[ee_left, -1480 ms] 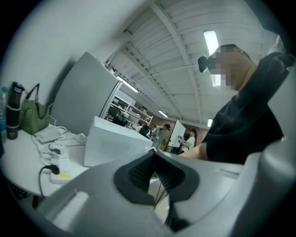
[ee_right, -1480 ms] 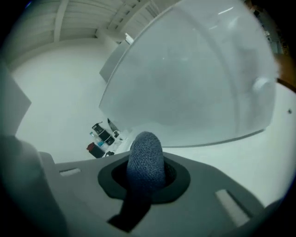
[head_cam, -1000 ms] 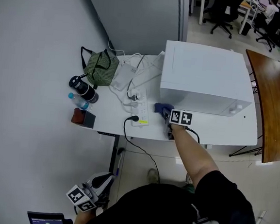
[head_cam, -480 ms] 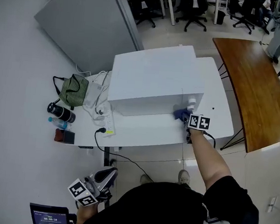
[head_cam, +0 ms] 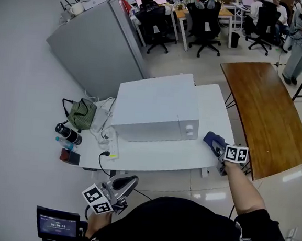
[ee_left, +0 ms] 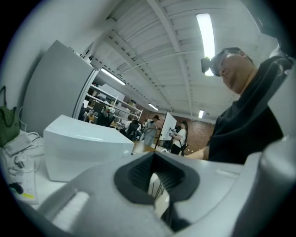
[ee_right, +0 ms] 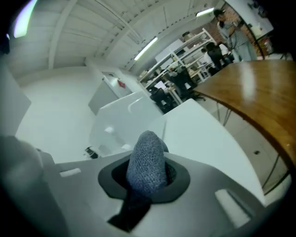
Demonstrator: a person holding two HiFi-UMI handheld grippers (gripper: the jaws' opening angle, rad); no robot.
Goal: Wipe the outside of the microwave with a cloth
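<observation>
In the head view, the white microwave (head_cam: 154,108) stands on the white table (head_cam: 190,153), door side facing me. My right gripper (head_cam: 214,142) is out past the microwave's right end, over the table's right edge. A blue cloth (head_cam: 212,139) is in its jaws, clear of the microwave and not touching it. A wooden table (head_cam: 259,108) lies just beyond, to the right. Left of the microwave are a green bag (head_cam: 81,114), a power strip (head_cam: 111,140) and a black flask (head_cam: 68,134). My left gripper (head_cam: 120,185) hangs low by my body, below the table's front edge and well away from the work.

In the left gripper view, my left gripper (ee_left: 155,178) has its ribbed black pads (ee_left: 138,173) drawn almost together. Only a thin slit shows between them, and nothing is in it. The microwave (ee_left: 85,150) stands off to the left.

In the right gripper view, my right gripper (ee_right: 149,185) is clenched on the cloth (ee_right: 147,159), and a blue-grey knitted fold stands up between the jaws. Ahead lies the bare tabletop (ee_right: 199,134), with the microwave (ee_right: 125,121) further back and the wooden table (ee_right: 249,88) to the right.
</observation>
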